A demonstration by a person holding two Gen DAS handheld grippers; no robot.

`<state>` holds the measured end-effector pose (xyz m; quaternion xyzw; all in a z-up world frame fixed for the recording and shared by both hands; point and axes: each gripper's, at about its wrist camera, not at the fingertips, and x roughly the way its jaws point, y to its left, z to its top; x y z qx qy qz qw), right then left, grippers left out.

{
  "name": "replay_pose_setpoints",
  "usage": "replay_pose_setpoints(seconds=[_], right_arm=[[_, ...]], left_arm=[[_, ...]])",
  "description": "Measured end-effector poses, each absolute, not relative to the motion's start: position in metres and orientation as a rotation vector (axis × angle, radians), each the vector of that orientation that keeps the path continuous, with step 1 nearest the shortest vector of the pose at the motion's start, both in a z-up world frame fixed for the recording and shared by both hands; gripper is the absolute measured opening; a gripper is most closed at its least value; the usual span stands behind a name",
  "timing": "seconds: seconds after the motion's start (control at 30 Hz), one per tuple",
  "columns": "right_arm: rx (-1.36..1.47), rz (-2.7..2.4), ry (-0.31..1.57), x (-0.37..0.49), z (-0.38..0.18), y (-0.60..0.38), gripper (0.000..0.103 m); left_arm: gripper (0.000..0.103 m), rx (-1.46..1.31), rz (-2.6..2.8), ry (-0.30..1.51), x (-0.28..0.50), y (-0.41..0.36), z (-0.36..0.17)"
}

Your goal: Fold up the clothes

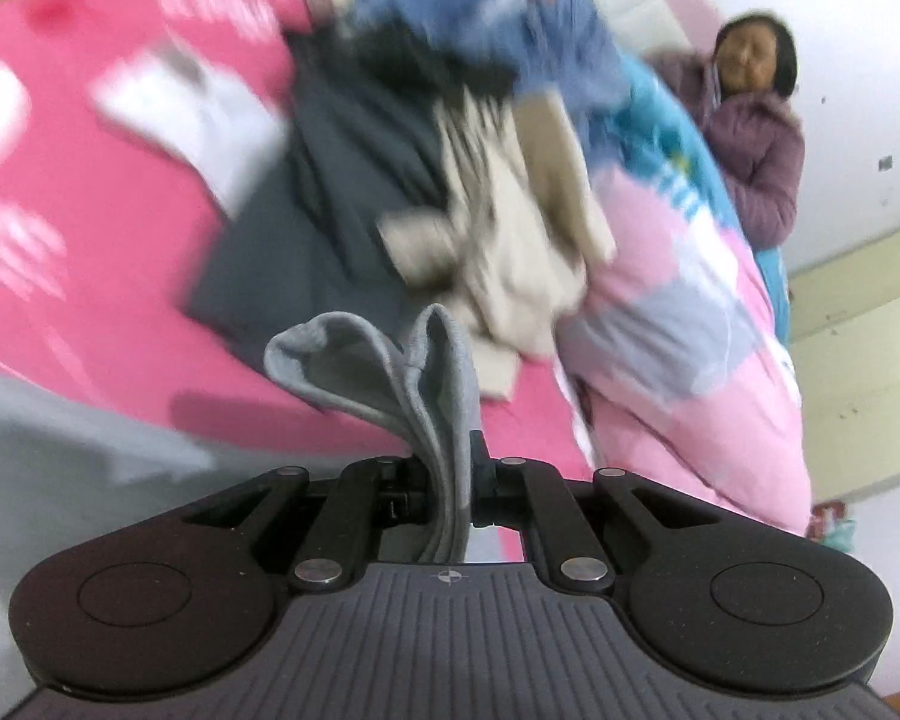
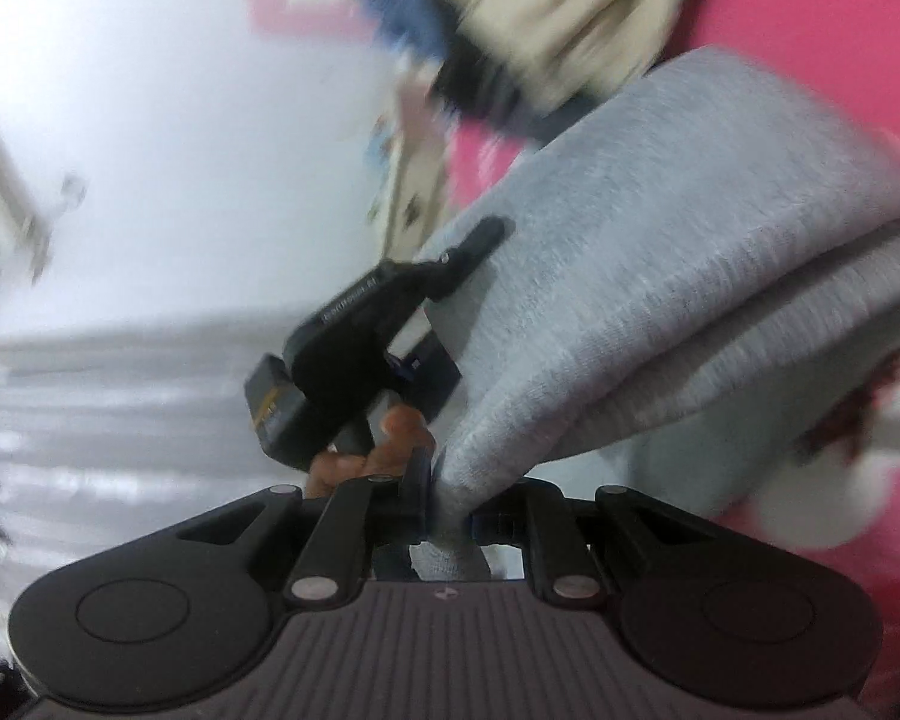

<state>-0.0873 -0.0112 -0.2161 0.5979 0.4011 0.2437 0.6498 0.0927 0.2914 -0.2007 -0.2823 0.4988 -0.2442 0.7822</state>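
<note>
Grey garment pinched in left claw, right claw clamped on its other edge

White wall behind a pink-sheeted bed; pale cabinet.

White lettering is showing on the pink bedsheet in the left wrist view — too blurred to read. A line of small print is running along the left gripper body, also unreadable.
</note>
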Motion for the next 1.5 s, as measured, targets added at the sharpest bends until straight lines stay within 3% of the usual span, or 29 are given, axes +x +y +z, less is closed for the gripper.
replay_pose_setpoints(seconds=[0.3, 0.53, 0.93, 0.97, 1.0, 1.07, 1.13, 1.2, 1.3, 1.5], right_arm=[[1.273, 0.919, 1.08, -0.04, -0.216, 0.222, 0.014], [1.13, 0.99, 1.245, -0.029, -0.249, 0.353, 0.014], [0.938, 0.997, 1.408, -0.03, -0.293, 0.454, 0.015], [0.927, 0.989, 1.441, -0.03, -0.3, 0.461, 0.02], [0.917, 0.977, 1.508, -0.031, -0.311, 0.47, 0.036], [0.911, 0.955, 1.64, -0.035, -0.329, 0.483, 0.065], [0.902, 0.941, 1.686, -0.045, -0.332, 0.484, 0.067], [0.883, 0.967, 1.683, -0.055, -0.324, 0.477, 0.073], [0.813, 1.002, 1.64, -0.056, -0.302, 0.447, 0.073], [0.541, 0.918, 1.301, -0.055, -0.235, 0.313, 0.074]], left_arm=[[0.007, -0.32, -0.291, 1.032, 0.103, 0.46, -0.146], [0.007, -0.244, -0.157, 1.151, 0.11, 0.56, -0.179], [0.011, -0.18, -0.074, 1.224, 0.093, 0.631, -0.241], [0.021, -0.159, -0.066, 1.224, 0.091, 0.632, -0.251], [0.033, -0.125, -0.044, 1.219, 0.089, 0.633, -0.261], [0.042, -0.061, 0.008, 1.205, 0.085, 0.633, -0.279], [0.046, -0.018, 0.077, 1.194, 0.079, 0.635, -0.291], [0.057, -0.06, 0.13, 1.161, 0.072, 0.643, -0.291], [0.059, -0.105, 0.212, 1.125, 0.06, 0.653, -0.287], [0.059, -0.299, 0.328, 1.077, 0.017, 0.664, -0.272]])
